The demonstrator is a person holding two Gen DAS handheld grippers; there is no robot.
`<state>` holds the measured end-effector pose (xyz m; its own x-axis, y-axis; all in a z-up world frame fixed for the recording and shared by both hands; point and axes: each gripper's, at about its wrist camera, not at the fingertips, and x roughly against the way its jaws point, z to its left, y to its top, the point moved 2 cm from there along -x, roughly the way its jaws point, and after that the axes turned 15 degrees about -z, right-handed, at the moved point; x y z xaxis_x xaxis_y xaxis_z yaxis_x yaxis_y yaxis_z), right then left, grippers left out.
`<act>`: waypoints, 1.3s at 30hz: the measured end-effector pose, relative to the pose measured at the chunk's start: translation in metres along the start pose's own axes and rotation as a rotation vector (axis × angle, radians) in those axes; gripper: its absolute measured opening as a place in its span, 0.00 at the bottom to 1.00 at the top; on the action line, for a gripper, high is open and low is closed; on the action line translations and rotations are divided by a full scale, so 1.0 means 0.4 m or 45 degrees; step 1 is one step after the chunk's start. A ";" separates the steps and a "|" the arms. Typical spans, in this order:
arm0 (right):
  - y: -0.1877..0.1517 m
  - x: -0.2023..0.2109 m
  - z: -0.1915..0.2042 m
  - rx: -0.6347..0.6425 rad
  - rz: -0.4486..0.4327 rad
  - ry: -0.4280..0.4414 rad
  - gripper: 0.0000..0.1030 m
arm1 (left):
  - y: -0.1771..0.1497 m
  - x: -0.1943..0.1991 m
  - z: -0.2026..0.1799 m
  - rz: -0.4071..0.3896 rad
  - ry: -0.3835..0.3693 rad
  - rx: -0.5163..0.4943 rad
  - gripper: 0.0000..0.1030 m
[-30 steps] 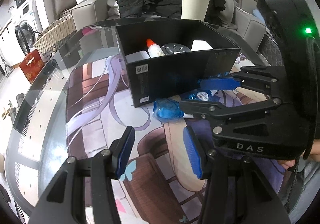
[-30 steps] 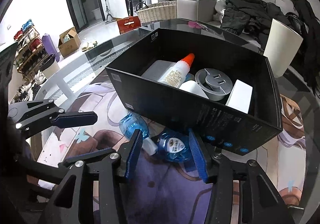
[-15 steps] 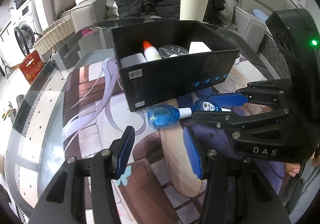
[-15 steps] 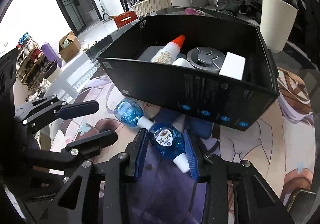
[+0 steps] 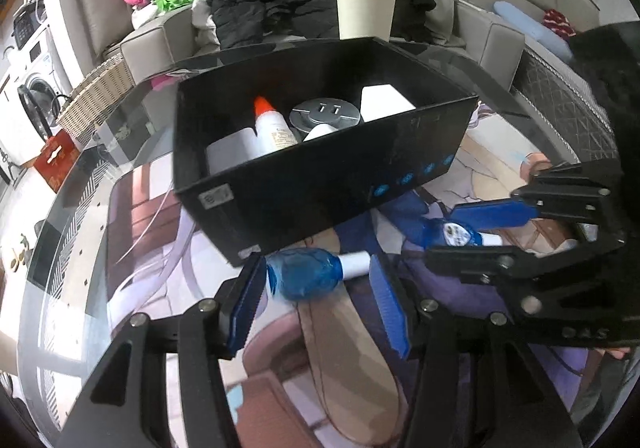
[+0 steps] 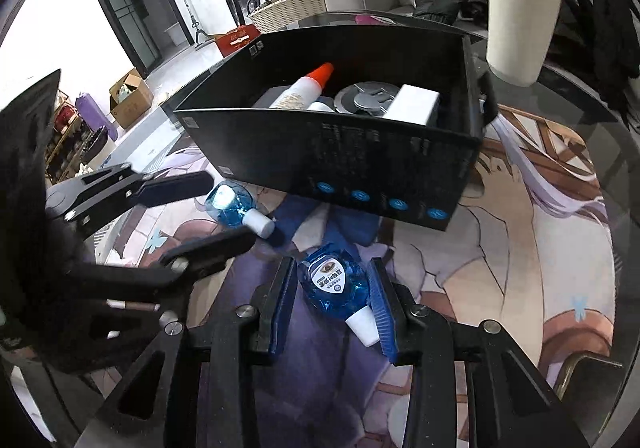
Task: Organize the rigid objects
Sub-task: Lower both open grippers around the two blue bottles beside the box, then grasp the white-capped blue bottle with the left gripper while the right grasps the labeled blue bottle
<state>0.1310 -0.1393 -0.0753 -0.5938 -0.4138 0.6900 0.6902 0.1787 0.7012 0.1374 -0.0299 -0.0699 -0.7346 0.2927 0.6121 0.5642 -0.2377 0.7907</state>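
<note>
Both grippers have advanced toward the two bottles lying just in front of the box since a second ago.

From the left wrist, the left gripper (image 5: 318, 298) has its fingers released, and they have just been opening a little further; the small blue translucent plastic bottle with a white cap (image 5: 310, 274) lies between them, apart from the right pad, while contact at the left pad is hard to judge. Behind it stands the black open-topped cardboard box (image 5: 320, 175), already holding a white glue bottle with an orange tip (image 5: 272, 127) and a grey round disc (image 5: 324, 113).

From the right wrist, the right gripper (image 6: 334, 294) has just been closing and now looks clenched on the second blue bottle with a printed label (image 6: 334, 282), which lies on the printed mat covering the glass surface (image 6: 540, 248).

The step in hand is the pick-up. Next, I judge, the left fingers must close, then both lift clear of the box wall.

The box's floor is mostly hidden by its near wall.
</note>
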 end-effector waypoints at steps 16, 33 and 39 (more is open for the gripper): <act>0.012 -0.014 0.006 -0.003 0.007 0.000 0.35 | -0.037 0.038 -0.007 0.132 -0.064 0.070 0.37; 0.004 -0.003 0.009 -0.007 0.027 -0.014 0.36 | -0.033 0.029 -0.048 0.116 -0.079 -0.095 0.51; 0.000 0.005 0.010 0.011 0.029 -0.021 0.38 | -0.022 0.025 -0.020 0.148 -0.078 0.005 0.28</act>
<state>0.1282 -0.1366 -0.0734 -0.5850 -0.3950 0.7084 0.7000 0.1954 0.6870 0.1219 -0.0325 -0.0708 -0.6395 0.3197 0.6991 0.6460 -0.2696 0.7142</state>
